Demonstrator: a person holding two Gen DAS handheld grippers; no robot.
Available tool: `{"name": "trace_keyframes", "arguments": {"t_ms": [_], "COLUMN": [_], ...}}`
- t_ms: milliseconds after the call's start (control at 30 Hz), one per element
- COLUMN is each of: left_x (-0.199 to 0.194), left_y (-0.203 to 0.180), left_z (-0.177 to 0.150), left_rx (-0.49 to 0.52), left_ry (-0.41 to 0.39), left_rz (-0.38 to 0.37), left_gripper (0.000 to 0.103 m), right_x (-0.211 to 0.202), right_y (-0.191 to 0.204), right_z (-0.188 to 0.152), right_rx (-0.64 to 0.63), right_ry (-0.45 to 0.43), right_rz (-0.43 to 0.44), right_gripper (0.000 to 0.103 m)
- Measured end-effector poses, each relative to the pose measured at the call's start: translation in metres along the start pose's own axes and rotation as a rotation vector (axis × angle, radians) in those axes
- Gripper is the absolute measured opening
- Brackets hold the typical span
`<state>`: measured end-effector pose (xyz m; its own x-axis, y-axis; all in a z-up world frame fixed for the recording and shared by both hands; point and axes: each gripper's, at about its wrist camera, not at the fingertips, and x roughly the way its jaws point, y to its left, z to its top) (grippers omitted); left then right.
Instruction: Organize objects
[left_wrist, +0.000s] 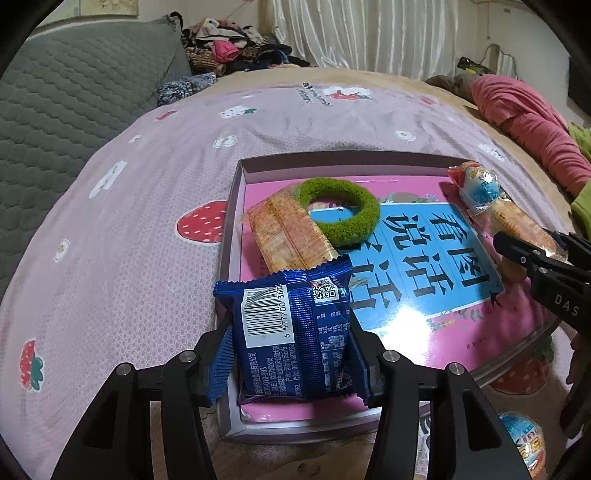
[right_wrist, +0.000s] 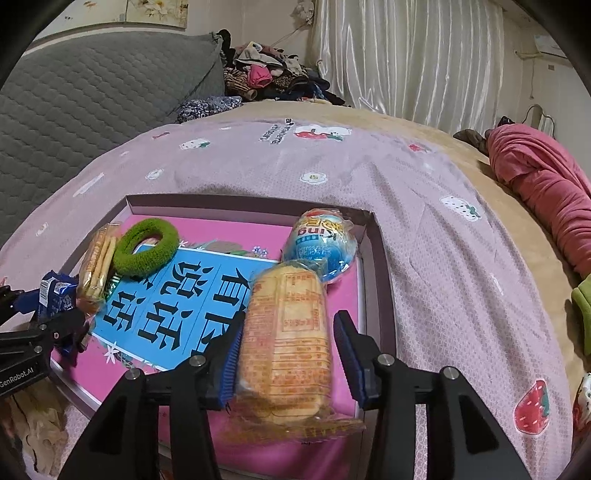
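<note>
With the left gripper (left_wrist: 291, 365) clamped on the blue snack packet (left_wrist: 291, 332) above the box (left_wrist: 236, 206) and the right gripper (right_wrist: 286, 363) spread around the orange cracker pack (right_wrist: 286, 332), release each low and flat, likely avoiding the 1 green ring (left_wrist: 340, 214).

Left claw (left_wrist: 291, 363) clamped tight; right claw (right_wrist: 286, 363) seemingly parted, both reaching forward.

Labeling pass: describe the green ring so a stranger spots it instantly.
Find the shallow box on the bed; a pink-and-blue book lies in it. The green ring rests on the book's far left corner against a cracker pack. Only fuzzy, hollow thing there; the rest are wrapped snacks.
</note>
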<state>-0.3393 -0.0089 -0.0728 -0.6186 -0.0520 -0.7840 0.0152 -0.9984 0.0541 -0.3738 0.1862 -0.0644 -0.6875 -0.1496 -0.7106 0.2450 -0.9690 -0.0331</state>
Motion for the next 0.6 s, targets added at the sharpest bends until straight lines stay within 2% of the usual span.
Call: {"name": "trace_keyframes", "arguments": {"t_ms": [133,167,400,600], "left_x": [0.000,0.000,-0.009,-0.018], "left_y": [0.001,0.001,0.009,0.009], "left_z": [0.000,0.000,0.003,0.006], "left_rx": [-0.004,-0.008,-0.044,-0.044], "left_ry": [-0.001,-0.001,-0.030,-0.055], "left_rz": [-0.003,-0.005,-0.040,-0.033], "left_gripper": [0.057,0.061,0.064,0.073], "right_x": [0.000,0.000,0.001,-0.001], "right_y": [0.002,0.002,0.007,0.011], "right_z": [0.000,0.001,0.001,0.001], "right_rx": [-0.008,-0.009,-0.032,-0.048], "right_ry": [-0.002,-0.002,0.002,-0.001], "right_rz": [-0.009,-0.011,-0.017,-0.014], "right_gripper": [0.060,0.064,0.066,0.070]}}
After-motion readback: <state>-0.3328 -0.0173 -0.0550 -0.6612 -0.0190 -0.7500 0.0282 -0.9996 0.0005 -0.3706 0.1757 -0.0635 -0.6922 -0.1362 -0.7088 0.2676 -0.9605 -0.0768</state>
